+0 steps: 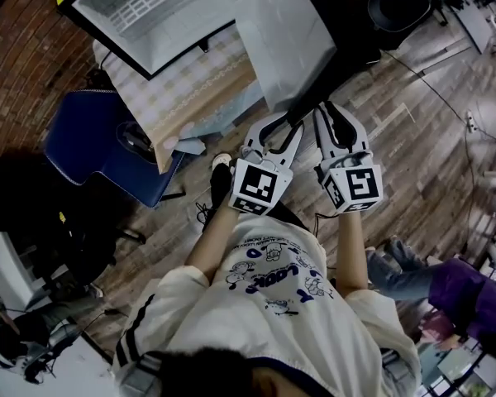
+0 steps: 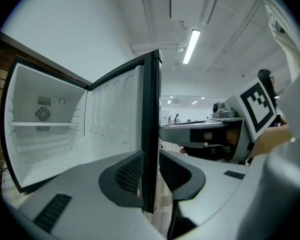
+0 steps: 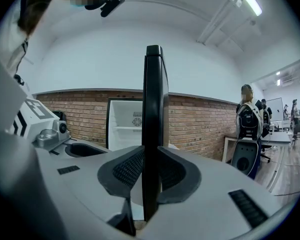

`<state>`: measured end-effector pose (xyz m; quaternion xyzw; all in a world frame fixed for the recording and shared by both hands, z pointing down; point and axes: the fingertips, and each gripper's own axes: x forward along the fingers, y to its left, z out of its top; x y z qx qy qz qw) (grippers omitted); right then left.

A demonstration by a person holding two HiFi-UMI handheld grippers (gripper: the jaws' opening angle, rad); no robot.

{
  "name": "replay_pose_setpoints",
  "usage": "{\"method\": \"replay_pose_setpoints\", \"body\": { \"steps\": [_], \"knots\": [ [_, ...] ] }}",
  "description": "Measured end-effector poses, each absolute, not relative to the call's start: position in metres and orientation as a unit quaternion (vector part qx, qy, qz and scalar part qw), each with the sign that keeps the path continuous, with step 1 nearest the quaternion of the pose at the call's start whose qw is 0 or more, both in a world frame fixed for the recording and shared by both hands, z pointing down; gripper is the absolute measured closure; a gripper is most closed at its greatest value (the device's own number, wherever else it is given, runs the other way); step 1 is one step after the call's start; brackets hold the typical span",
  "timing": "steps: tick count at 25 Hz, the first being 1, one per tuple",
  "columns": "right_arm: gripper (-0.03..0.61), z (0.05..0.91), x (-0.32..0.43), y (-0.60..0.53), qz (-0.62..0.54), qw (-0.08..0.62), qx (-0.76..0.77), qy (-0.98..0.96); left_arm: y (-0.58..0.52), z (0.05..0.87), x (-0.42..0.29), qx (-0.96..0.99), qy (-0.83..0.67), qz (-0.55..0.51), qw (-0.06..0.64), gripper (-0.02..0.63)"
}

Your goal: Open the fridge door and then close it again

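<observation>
1. Wood floor (image 1: 413, 139) and a brick wall (image 3: 200, 129) make up the room, and the small fridge (image 1: 149, 7) stands against that wall.
2. Its fridge door (image 1: 285, 44) is swung wide open, away from the fridge.
3. Left gripper (image 2: 151, 169) pinches the door's thin edge, one pad on each side.
4. Right gripper (image 3: 151, 171) pinches that same edge too, pads pressed tight.
5. Blue writing on the person's shirt (image 1: 273, 279) is too small to read. Each marker cube (image 1: 259, 186) shows black-and-white squares.
6. Only the left gripper view shows the door's bumpy white inside.
7. Only the right gripper view shows a person with a backpack (image 3: 248, 119), right of the fridge.
</observation>
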<state>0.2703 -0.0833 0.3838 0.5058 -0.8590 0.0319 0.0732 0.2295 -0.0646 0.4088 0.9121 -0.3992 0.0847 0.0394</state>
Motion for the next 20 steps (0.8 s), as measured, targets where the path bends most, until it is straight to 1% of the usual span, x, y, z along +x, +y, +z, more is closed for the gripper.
{"method": "replay_pose_setpoints", "body": {
  "steps": [7, 20],
  "knots": [
    [0.505, 0.383, 0.252, -0.076, 0.033, 0.074, 0.480, -0.874, -0.066, 0.410, 0.224, 0.907, -0.409, 0.087, 0.040, 0.515],
    [0.506, 0.386, 0.207, -0.064, 0.030, 0.083, 0.407, -0.909, -0.067, 0.412, 0.207, 0.897, -0.433, 0.085, 0.041, 0.514]
  ]
}}
